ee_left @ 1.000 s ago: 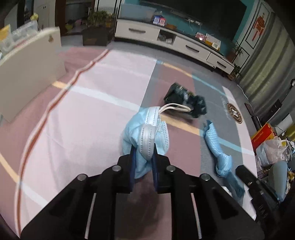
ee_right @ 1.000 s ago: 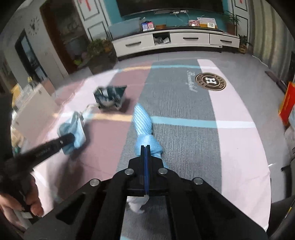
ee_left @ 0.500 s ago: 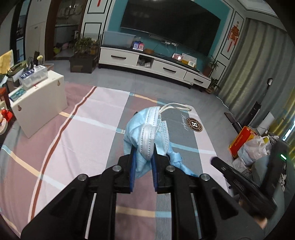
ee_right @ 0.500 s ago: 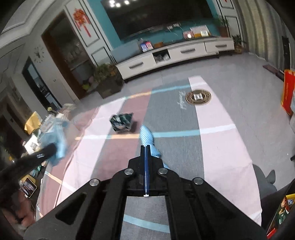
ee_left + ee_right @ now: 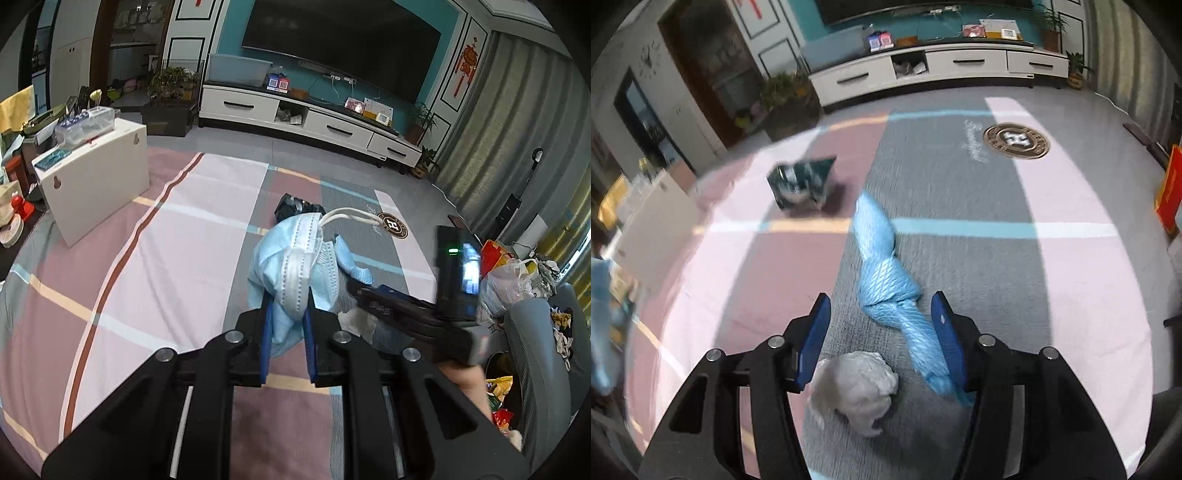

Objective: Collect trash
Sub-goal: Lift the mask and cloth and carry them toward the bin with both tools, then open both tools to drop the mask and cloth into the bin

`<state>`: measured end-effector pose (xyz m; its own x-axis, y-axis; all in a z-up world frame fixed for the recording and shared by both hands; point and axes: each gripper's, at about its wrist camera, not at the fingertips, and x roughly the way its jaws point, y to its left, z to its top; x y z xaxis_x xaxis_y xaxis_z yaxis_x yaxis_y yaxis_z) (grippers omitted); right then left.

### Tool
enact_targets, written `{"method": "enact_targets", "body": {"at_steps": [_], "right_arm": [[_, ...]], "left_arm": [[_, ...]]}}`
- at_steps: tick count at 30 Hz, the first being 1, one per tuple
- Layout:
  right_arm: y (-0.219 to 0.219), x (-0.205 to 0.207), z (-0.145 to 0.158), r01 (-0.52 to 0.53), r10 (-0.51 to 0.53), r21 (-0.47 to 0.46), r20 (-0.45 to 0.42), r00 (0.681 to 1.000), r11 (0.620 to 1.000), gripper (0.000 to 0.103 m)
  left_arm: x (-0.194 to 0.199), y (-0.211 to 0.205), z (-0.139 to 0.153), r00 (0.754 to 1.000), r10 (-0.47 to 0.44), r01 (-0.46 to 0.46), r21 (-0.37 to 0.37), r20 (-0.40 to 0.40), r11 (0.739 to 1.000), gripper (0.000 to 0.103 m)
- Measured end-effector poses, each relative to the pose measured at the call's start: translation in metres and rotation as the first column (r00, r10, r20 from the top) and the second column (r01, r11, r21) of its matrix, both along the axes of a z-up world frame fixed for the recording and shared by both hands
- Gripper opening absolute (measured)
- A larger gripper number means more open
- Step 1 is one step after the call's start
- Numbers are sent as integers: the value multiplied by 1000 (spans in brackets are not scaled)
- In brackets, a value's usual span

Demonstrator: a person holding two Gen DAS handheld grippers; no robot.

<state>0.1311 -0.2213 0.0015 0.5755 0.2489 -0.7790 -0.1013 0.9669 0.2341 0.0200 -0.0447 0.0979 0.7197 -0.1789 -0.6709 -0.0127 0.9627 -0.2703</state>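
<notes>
The room is lit softly and evenly, with daylight coming through the curtains (image 5: 517, 122) on the right. The big television (image 5: 340, 48) reads as a dark slab with barely any glare. Both fisheye views bow the walls and blacken the corners. The left wrist view is mostly sharp, though the right gripper (image 5: 373, 295) crossing it smears. The right wrist view is motion-blurred: the dark packet (image 5: 801, 182) on the rug (image 5: 1071, 277) streaks, and the left edge dissolves into pale blue haze. Shadows stay faint.

Left claw (image 5: 287, 321) clamped on a crumpled blue face mask (image 5: 295, 266), above the striped rug (image 5: 177, 236).
</notes>
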Motion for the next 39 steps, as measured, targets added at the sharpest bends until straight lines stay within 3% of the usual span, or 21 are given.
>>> {"method": "enact_targets", "body": {"at_steps": [2, 4, 10, 14, 16, 22, 26, 28, 34, 39], "right_arm": [[8, -1, -6, 17, -15, -56, 27, 1000, 998, 52], [16, -1, -7, 3, 1, -128, 33, 999, 992, 32], [-3, -12, 10, 49, -47, -54, 42, 998, 997, 30], [-34, -49, 50, 108, -109, 19, 123, 986, 994, 30], [-53, -75, 74, 161, -166, 42, 185, 968, 986, 30], [-119, -184, 135, 325, -329, 73, 361, 873, 943, 30], [-158, -242, 128, 445, -445, 90, 375, 813, 891, 30], [-180, -260, 117, 485, -486, 98, 349, 801, 869, 30], [-245, -289, 90, 583, -616, 201, 255, 745, 788, 30], [-268, -295, 68, 652, -689, 228, 167, 705, 723, 30]], "left_arm": [[0, 3, -1, 1000, 2, -2, -4, -4, 1000, 16], [0, 5, -1, 1000, 4, -4, -5, -7, 1000, 16], [-13, 0, 9, 1000, -11, 11, -15, 13, 1000, 16], [-24, -14, 19, 999, -42, 42, -21, 29, 999, 16], [-31, -27, 26, 996, -73, 74, -24, 43, 997, 16], [-45, -79, 36, 980, -190, 193, -39, 59, 980, 16], [-51, -131, 32, 952, -301, 303, -28, 50, 953, 16], [-53, -159, 27, 934, -356, 357, -21, 40, 934, 16], [-51, -245, 6, 850, -528, 527, -25, -5, 849, 17], [-53, -303, -20, 782, -620, 618, -54, -61, 784, 17]]}}
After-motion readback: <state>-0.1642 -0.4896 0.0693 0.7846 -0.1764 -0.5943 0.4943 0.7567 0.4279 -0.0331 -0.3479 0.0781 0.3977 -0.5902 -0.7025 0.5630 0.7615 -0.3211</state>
